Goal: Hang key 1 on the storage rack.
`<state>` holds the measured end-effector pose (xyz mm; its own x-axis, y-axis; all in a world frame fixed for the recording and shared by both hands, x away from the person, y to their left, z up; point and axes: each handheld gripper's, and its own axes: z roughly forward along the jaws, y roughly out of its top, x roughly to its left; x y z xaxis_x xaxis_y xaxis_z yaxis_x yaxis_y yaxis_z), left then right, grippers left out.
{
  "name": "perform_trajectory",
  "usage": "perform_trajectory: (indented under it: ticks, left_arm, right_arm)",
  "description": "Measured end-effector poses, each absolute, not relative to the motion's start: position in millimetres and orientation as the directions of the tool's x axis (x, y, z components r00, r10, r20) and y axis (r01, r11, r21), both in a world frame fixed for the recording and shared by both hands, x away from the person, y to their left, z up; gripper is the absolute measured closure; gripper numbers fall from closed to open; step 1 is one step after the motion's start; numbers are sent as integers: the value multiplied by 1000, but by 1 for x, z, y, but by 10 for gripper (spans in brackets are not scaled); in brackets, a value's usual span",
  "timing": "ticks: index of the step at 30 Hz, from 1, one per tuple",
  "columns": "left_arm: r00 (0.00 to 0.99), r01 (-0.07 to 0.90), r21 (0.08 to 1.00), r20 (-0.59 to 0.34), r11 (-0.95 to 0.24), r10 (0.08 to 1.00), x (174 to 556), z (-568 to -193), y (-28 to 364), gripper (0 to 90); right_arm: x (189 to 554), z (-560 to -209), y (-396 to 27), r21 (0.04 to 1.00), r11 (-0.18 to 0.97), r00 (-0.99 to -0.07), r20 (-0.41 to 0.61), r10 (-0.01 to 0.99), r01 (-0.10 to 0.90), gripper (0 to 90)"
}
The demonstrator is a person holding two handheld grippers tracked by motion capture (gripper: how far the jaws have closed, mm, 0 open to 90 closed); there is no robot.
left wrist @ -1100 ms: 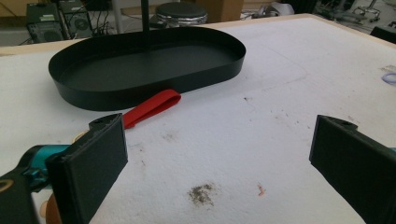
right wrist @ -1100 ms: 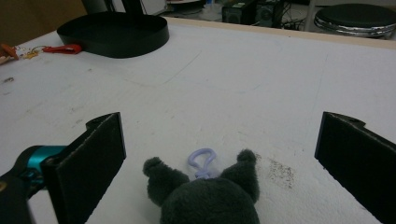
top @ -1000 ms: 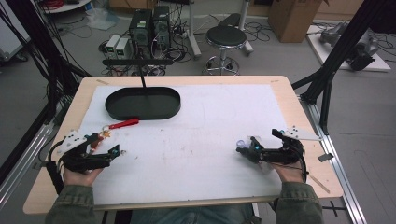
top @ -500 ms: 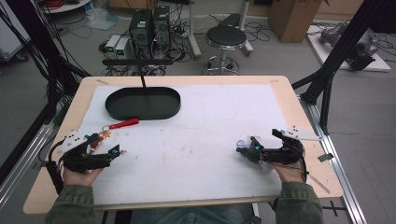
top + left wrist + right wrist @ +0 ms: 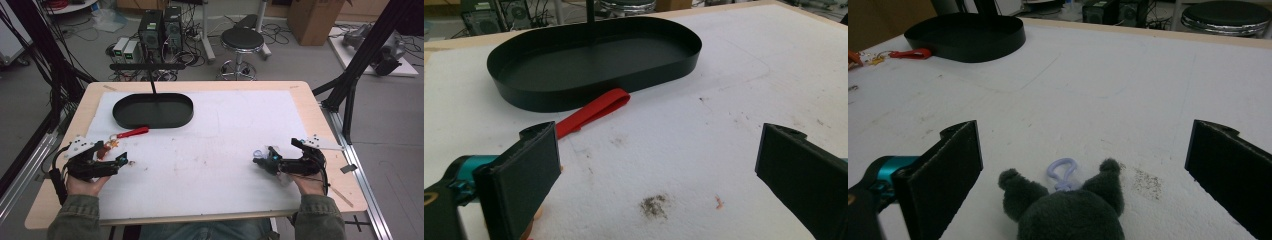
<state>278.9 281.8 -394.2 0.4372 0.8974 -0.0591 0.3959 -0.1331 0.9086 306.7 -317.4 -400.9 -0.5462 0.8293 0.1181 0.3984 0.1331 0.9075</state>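
A black oval tray (image 5: pixel 165 112) sits at the back left of the white mat, with a red strap (image 5: pixel 132 133) lying just in front of it. My left gripper (image 5: pixel 123 160) rests on the mat near that strap, jaws wide open and empty. In the left gripper view the tray (image 5: pixel 594 65) and red strap (image 5: pixel 594 111) lie ahead of the gripper (image 5: pixel 659 165). My right gripper (image 5: pixel 260 161) lies at the front right, open. Between its jaws (image 5: pixel 1083 150) sits a dark grey plush toy (image 5: pixel 1070 212) with a lilac clip (image 5: pixel 1062 172); neither jaw touches it.
A thin black post (image 5: pixel 153 86) rises at the tray's far rim. Small orange trinkets (image 5: pixel 107 147) lie on the mat beside my left hand. Beyond the table's far edge stand a stool (image 5: pixel 241 40) and computer boxes (image 5: pixel 160 25). Black frame legs flank both table sides.
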Motion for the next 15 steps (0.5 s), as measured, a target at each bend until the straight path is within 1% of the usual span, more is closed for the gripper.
perform_trajectory:
  ticks: [6, 11, 15]
  left_arm:
    - [432, 411, 896, -31, -166, 902, 288, -391, 285, 46]
    - [426, 427, 890, -46, -157, 903, 293, -389, 291, 46]
    - [424, 439, 882, -37, -170, 905, 297, -388, 295, 46]
  right_arm:
    - [306, -401, -318, 907, 127, -540, 122, 832, 401, 8]
    - [306, -400, -318, 908, 131, -539, 116, 834, 398, 8]
    - [306, -401, -318, 905, 131, -537, 119, 835, 404, 8]
